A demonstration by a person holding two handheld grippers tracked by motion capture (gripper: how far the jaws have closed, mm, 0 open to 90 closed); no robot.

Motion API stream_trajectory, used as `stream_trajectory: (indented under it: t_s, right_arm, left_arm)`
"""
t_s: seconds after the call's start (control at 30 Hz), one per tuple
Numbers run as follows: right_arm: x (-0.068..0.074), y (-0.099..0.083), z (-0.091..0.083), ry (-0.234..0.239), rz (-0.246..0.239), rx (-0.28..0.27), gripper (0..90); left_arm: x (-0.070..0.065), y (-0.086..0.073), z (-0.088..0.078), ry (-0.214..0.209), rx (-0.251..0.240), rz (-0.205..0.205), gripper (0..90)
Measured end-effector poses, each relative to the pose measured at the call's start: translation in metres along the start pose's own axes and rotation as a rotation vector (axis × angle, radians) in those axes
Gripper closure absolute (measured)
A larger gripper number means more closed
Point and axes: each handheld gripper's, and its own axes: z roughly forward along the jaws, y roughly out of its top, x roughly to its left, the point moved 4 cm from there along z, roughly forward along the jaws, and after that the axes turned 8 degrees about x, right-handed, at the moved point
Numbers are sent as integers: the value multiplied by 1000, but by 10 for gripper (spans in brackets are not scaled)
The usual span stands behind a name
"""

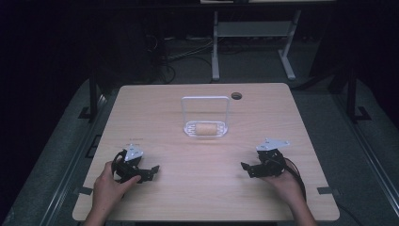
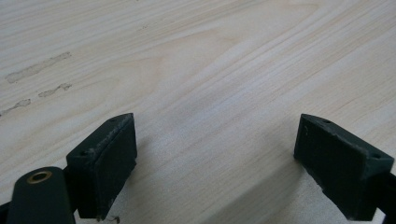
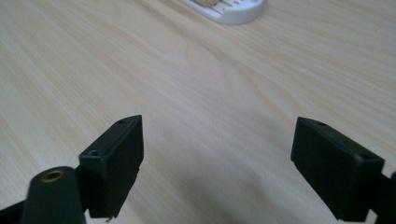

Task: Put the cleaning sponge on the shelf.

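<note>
Lying on its side in the white rack [image 1: 206, 100], a pale tan cylinder [image 1: 205, 129], perhaps a cork or a small roll though the high view is too coarse to be sure, rests on the slatted base beneath the tall looped handle. The rack stands upright near the middle of the wooden surface [image 1: 155, 106], a little toward the far edge, with a dark round hole [image 1: 236, 95] in the surface beyond it to the right. In the right gripper view the rack's rounded rim [image 3: 229, 10] and a sliver of the tan piece show at the top edge, well apart from the tool.

The right tool [image 1: 251, 169] sits low over the near right part of the surface, its jaws spread wide with bare wood between them. The left tool [image 1: 149, 172] hangs over the near left part, well apart from the rack, jaws likewise wide and holding nothing; a few pale smudges [image 2: 38, 70] mark the wood ahead of it. Each is gripped by a hand coming in from the near edge.
</note>
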Motion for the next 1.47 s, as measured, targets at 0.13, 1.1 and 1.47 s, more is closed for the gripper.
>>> stream_trajectory:
  t_s: [0.13, 1.1, 1.47]
  right_arm:
    - [0, -11, -2, -16, 10, 6, 133]
    - [-6, -64, -10, -85, 109, 7, 80]
    - [-5, -64, -10, -86, 111, 8, 80]
  left_arm:
    - [0, 0, 0, 0, 0, 0, 126]
    - [0, 0, 0, 0, 0, -1, 126]
    - [0, 0, 0, 0, 0, 1, 126]
